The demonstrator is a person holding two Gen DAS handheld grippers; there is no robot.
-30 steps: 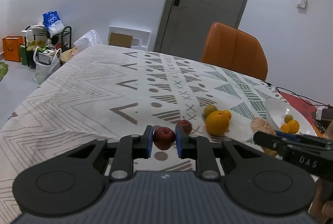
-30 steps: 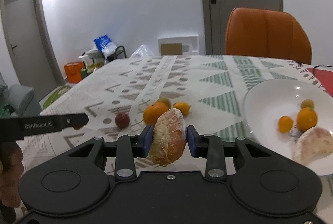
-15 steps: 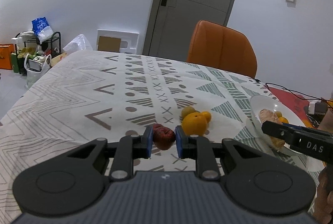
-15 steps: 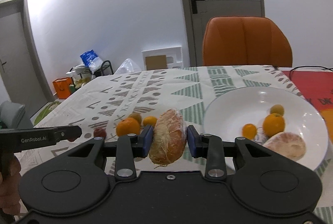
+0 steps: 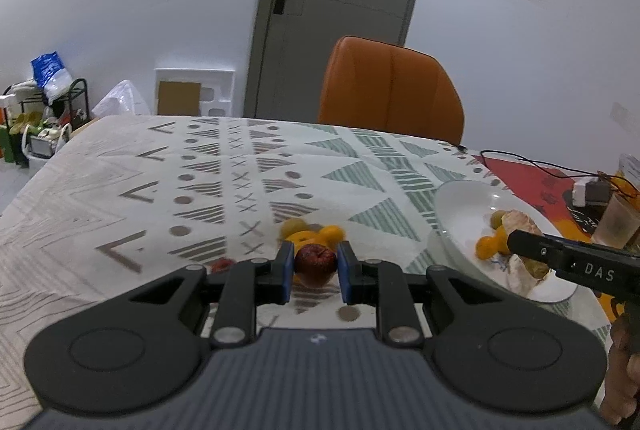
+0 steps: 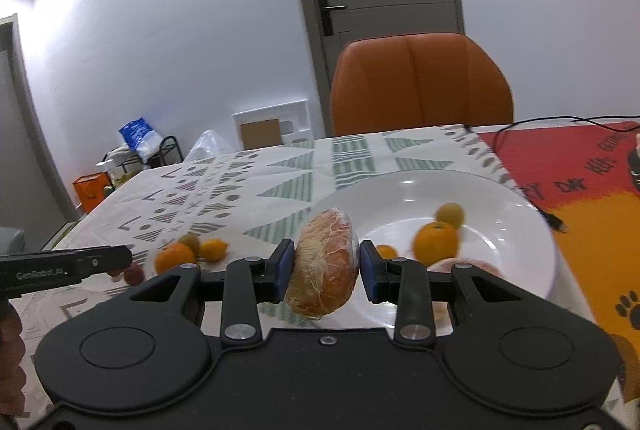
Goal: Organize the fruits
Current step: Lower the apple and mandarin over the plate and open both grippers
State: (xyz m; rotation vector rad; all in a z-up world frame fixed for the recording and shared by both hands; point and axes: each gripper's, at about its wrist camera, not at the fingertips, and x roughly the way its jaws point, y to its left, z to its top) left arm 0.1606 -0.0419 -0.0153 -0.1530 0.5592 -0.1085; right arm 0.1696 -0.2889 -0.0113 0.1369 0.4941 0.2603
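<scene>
In the left wrist view my left gripper (image 5: 314,272) is shut on a small dark red fruit (image 5: 315,264), held above the patterned tablecloth. Behind it lie an orange (image 5: 304,236), a smaller orange fruit (image 5: 332,232) and a yellow-green fruit (image 5: 294,225); another small red fruit (image 5: 222,264) lies to the left. In the right wrist view my right gripper (image 6: 327,270) is shut on a peeled pomelo piece (image 6: 326,266), over the near left rim of the white plate (image 6: 520,230). The plate holds an orange (image 6: 436,242), a small orange fruit (image 6: 386,251), a yellow-green fruit (image 6: 450,214) and another pomelo piece (image 6: 444,264).
An orange chair (image 5: 390,90) stands at the table's far side. A red and orange mat (image 6: 580,182) with a black cable (image 6: 552,122) lies right of the plate. A plastic cup (image 5: 618,220) and a charger (image 5: 590,192) sit at the far right.
Both grippers have moved to the right with their fruit. The pomelo piece has come from beside the loose fruit to over the plate's rim; the red fruit has passed in front of the oranges.
</scene>
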